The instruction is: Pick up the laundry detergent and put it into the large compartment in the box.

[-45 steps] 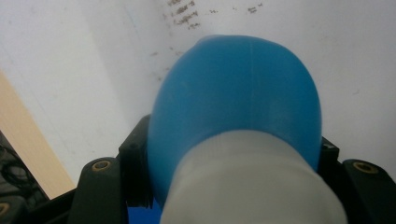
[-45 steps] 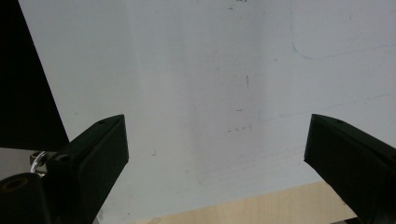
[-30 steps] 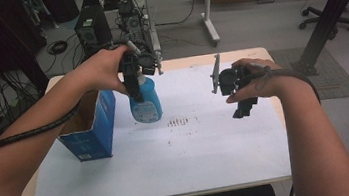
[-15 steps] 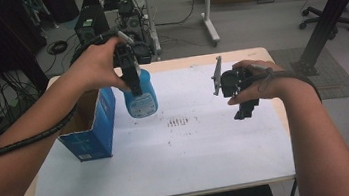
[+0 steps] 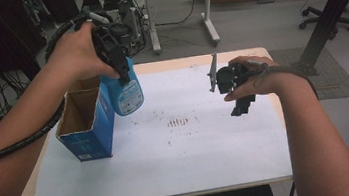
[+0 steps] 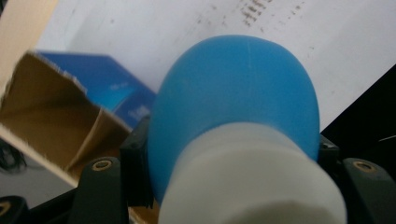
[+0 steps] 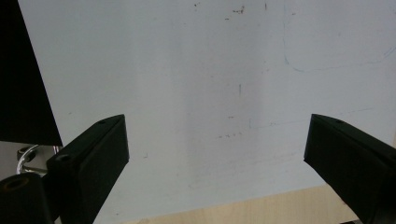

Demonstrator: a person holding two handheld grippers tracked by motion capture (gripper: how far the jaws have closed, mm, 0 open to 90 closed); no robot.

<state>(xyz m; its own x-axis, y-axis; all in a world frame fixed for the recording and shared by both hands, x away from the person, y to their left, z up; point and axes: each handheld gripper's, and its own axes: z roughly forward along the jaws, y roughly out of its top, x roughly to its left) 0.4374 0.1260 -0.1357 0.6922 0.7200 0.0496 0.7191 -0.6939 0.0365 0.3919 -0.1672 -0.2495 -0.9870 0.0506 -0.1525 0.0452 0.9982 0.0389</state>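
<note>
- Since the earlier frame, the rounded blue plastic bottle (image 5: 126, 94) has been carried left, beside the open blue cardboard box (image 5: 84, 121).
- It is clamped in the left gripper (image 5: 116, 60); it should be centred over the opening before lowering.
- The right gripper (image 5: 237, 93) is held wide, empty, above the white paper sheet (image 5: 171, 169).

Smooth blue plastic bottle (image 5: 126, 91) with white cap, raw brown cardboard inside the glossy blue box (image 5: 85, 123), matt white paper sheet (image 5: 185, 162).

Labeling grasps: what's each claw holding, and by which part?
Left claw is shut on the blue bottle, gripping its upper end near the white neck, above the open box. Right claw is open, holding nothing.
</note>
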